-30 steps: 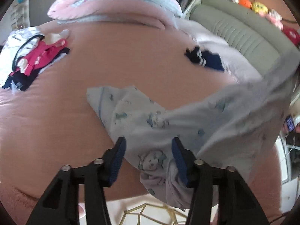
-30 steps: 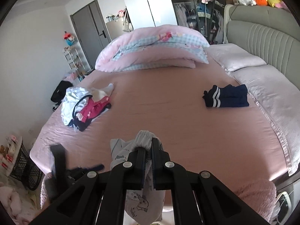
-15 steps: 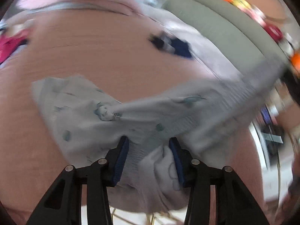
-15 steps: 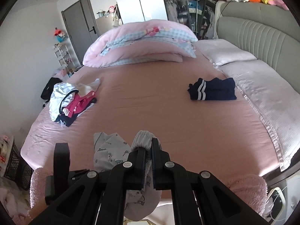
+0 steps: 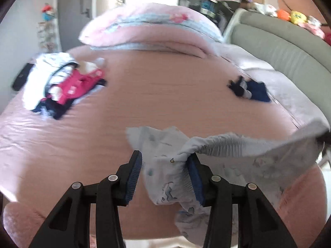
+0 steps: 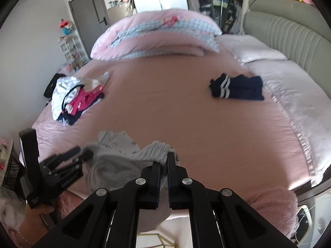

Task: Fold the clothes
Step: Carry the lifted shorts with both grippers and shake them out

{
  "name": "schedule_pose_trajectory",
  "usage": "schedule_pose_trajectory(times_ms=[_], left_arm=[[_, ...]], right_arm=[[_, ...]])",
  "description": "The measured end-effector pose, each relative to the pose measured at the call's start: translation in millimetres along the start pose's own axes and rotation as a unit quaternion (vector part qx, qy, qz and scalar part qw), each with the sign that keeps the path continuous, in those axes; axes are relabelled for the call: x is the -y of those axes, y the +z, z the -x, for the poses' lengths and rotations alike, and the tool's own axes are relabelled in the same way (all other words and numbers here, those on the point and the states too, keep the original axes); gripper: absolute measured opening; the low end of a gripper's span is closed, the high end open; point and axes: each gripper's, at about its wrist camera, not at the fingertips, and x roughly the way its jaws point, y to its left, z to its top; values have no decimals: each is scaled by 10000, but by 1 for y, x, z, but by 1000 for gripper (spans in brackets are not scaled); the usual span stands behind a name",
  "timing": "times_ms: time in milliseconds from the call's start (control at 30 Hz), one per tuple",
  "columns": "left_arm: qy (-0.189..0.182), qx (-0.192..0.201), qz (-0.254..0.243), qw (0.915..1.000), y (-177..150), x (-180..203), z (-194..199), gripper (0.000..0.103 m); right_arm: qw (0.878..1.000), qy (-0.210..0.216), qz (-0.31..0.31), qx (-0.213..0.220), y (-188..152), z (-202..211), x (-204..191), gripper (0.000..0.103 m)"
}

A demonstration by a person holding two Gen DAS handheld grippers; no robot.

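At the near edge of the pink bed (image 6: 165, 107), the right gripper (image 6: 163, 161) has its jaws clamped on the gathered waistband of pale printed children's trousers (image 5: 171, 177). The waistband stretches across to the left gripper (image 5: 165, 165), whose jaws stand partly apart with the fabric between them, draped against the right-hand pad only. The rest of the garment hangs over the bed's edge. Farther off lie a folded navy garment (image 6: 238, 87) and an unsorted clothes pile (image 6: 76, 97).
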Motion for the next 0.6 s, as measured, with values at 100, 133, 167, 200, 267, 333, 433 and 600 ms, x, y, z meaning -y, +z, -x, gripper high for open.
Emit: schedule_pose_trajectory(times_ms=[100,133,167,200,267,333,433,600], left_arm=[[232,344,253,9988,5,-13,14,40],[331,428,283,9981,7,-17,18,39],[432,498,300,9974,8,-21,22,34],[561,551,302,9964,9,-24,27,32],[755,743,359,9937,12,-28,42,29],[822,924,242,9920,15,-26,56,29],[715,947,-142,9928,20,-17,62,29],[218,-76,55,9997,-2,-16,14,29]], right_arm=[[9996,-25,131,-267,-10,-20,-6,4],[9991,-27,175,-386,-15,-28,-8,4],[9984,-11,212,-533,-19,-38,-9,4],[9974,6,249,-680,-24,-47,-11,4],[9946,34,334,-981,-34,-66,-14,7],[9920,93,429,-1180,-41,-80,-19,17],[9898,175,569,-1297,-45,-90,-29,20],[9810,800,549,-1680,-54,-130,-39,17]])
